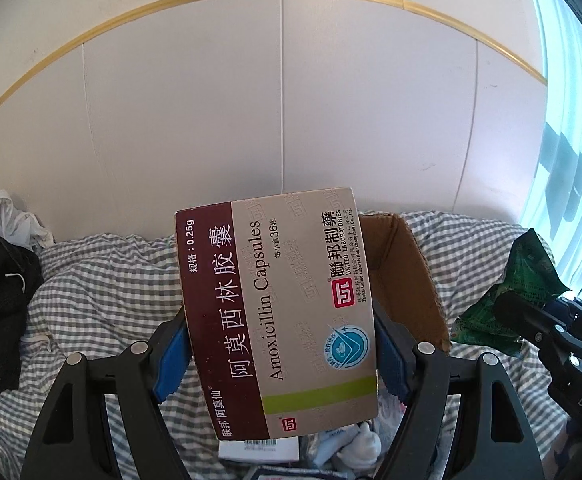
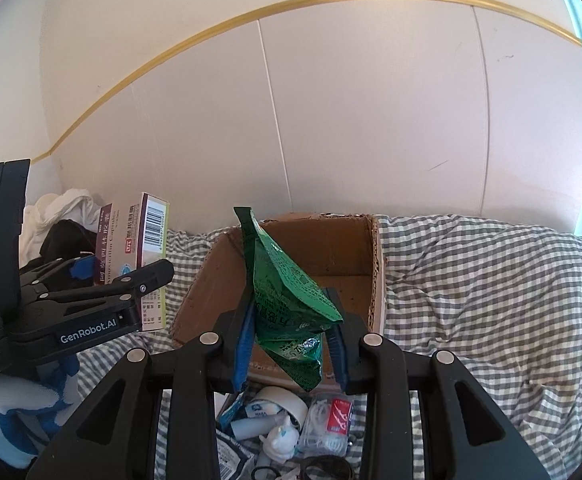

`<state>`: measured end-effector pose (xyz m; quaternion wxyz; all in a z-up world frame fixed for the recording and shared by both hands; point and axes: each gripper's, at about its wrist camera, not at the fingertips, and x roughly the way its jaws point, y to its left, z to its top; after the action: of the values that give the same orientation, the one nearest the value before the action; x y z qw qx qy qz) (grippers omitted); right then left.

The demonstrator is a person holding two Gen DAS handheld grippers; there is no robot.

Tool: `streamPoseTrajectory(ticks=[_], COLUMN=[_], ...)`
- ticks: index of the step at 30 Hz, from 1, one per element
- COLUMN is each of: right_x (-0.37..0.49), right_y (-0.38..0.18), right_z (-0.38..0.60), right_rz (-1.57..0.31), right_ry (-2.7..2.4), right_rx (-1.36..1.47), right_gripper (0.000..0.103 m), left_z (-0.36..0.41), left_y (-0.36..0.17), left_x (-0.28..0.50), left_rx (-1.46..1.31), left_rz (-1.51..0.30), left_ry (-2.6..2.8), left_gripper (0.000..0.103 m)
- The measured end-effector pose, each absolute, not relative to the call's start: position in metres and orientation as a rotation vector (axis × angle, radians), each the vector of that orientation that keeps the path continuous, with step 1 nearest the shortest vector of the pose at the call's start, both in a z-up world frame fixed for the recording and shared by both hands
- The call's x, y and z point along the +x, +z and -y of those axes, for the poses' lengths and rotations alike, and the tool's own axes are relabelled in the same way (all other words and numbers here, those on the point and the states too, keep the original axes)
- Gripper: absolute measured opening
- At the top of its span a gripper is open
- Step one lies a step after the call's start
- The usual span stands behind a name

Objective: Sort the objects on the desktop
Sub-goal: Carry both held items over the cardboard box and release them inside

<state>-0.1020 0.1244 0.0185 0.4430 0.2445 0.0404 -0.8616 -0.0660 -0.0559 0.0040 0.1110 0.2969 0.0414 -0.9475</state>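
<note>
Now both loads up, near the open brown cardboard box [image 2: 291, 276]. Left gripper [image 1: 281, 344] jaws wide, clamped on beige-and-maroon amoxicillin carton [image 1: 275, 300], left of box. Right gripper [image 2: 291, 344] jaws narrow, pinching crinkled green foil pouch [image 2: 287, 292] over box. Risk: limp, glossy pouch slipping; carton tilted, could twist.

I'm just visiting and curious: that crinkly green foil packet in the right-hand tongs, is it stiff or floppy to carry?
Probably floppy: the crinkly green foil packet bends and creases where the right tongs pinch it, and its lower end hangs crumpled. It looks light, since it sticks up above the grip without collapsing. The glossy foil may be slippery.
</note>
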Motion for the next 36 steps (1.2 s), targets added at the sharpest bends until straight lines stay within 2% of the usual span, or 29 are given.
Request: streamPoseTrajectory(ticks=[21, 28, 36], right_x=[-0.177, -0.187, -0.187], right_y=[-0.037, -0.073, -0.085], right_z=[-0.059, -0.049, -0.037], right_rz=[-0.128, -0.156, -0.216], right_ry=[-2.098, -2.084, -2.102], right_rx=[0.734, 0.793, 0.804], right_gripper=[0.032, 0.032, 0.033], left_z=[0.064, 0.068, 0.067], left_y=[-0.056, -0.081, -0.094], left_x=[-0.148, -0.15, -0.153], left_rx=[0.96, 1.014, 1.042], left_rz=[-0.076, -0.071, -0.107], left_ry=[-2.745, -2.722, -2.691], left_gripper=[0.08, 0.08, 0.082])
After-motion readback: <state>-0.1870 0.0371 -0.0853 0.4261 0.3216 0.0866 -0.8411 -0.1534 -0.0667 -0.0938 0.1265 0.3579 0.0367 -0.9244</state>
